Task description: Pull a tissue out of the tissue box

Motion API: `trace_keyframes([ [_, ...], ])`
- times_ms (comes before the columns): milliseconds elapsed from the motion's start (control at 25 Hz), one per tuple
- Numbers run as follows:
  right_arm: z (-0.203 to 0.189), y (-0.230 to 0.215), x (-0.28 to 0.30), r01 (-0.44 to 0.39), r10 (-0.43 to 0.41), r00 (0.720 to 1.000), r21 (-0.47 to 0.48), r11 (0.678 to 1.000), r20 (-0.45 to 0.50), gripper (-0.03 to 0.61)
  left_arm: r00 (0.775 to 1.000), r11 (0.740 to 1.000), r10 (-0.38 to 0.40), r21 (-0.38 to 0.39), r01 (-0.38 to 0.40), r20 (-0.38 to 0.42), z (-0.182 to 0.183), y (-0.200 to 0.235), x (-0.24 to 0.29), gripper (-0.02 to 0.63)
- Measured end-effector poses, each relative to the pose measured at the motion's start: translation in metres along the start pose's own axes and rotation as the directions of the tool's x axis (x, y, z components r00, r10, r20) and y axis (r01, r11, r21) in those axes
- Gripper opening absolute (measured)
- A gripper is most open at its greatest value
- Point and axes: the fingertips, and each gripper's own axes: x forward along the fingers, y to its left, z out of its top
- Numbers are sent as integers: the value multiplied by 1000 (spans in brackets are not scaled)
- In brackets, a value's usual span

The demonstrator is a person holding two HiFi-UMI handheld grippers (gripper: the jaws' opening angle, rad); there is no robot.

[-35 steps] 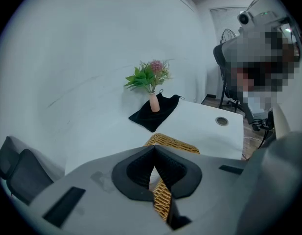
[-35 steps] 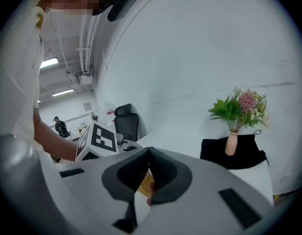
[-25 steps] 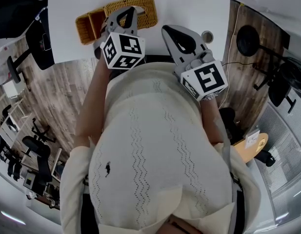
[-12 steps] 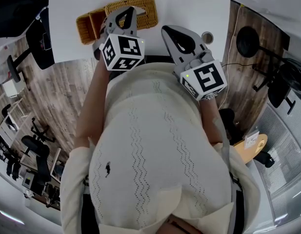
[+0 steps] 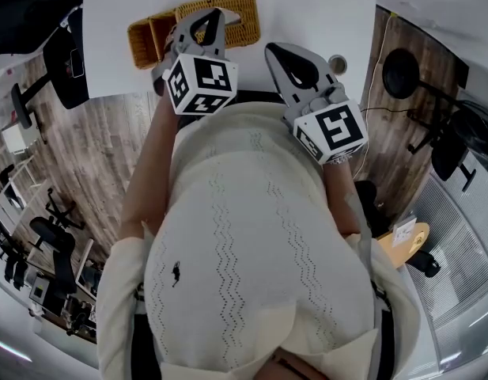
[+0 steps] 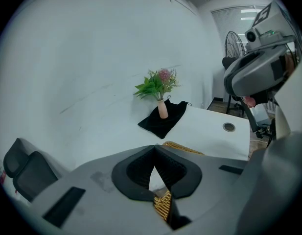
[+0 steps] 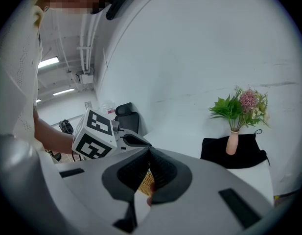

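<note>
vs. half a sec ago almost nothing differs: both grippers sit at the same spots in the upper middle of the head view. the whole scene has slid a touch right & down in frame, which looks like a small head move only.

left gripper [image 5: 218,13] is clenched w/ nothing in it. in its own view the jaw tips meet, and only a slit below them shows white top & a bit of weave. it hangs over the woven box [image 5: 242,18], which lies at the top centre of the head view on the white table [image 5: 307,10]. that box is prob. the tissue box, but the view is too small to be sure. its smaller section pokes out to the upper left.

right gripper [image 5: 270,48] is also clenched & empty, tips together in its own view. it sits just right of the box, near the table's front edge. something small & reddish shows low in its jaw slit; can't tell what.

surface: plain white top w/ a round cable port [image 5: 336,60] toward the upper right. the left gripper view shows a pink vase w/ flowers [image 6: 162,102] on a black cloth [image 6: 166,120] at mid frame, against a white wall.

room: wood-look floor [image 5: 109,133] at left, a dark office chair [image 5: 66,62] at upper left, a fan [image 5: 402,66] at upper right. the person's cream knit top [image 5: 251,252] fills the lower half.
</note>
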Motion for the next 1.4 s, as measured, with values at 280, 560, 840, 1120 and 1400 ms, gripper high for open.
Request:
trace_keyframes([
  [280, 0, 2, 0, 2, -2, 1000, -8, 1000, -1, 2, 1000, 1000, 5, -7, -5, 14, 2, 1, -5, 12],
  [560, 1, 4, -1, 2, -2, 1000, -20, 1000, -1, 2, 999, 1000, 16, -11, -16, 31, 6, 3, -10, 12],
  [840, 3, 6, 0, 1, -1, 1000, -27, 1000, 3, 2, 999, 999, 29, -15, -28, 38, 6, 8, -15, 12],
  [1120, 2, 10, 1, 1, 0, 1000, -26, 1000, 3, 2, 998, 999, 38, -18, -37, 49, 7, 10, -21, 12],
  [1400, 4, 13, 4, 0, 0, 1000, -26, 1000, 9, 2, 998, 999, 43, -23, -42, 54, 5, 13, -26, 12],
])
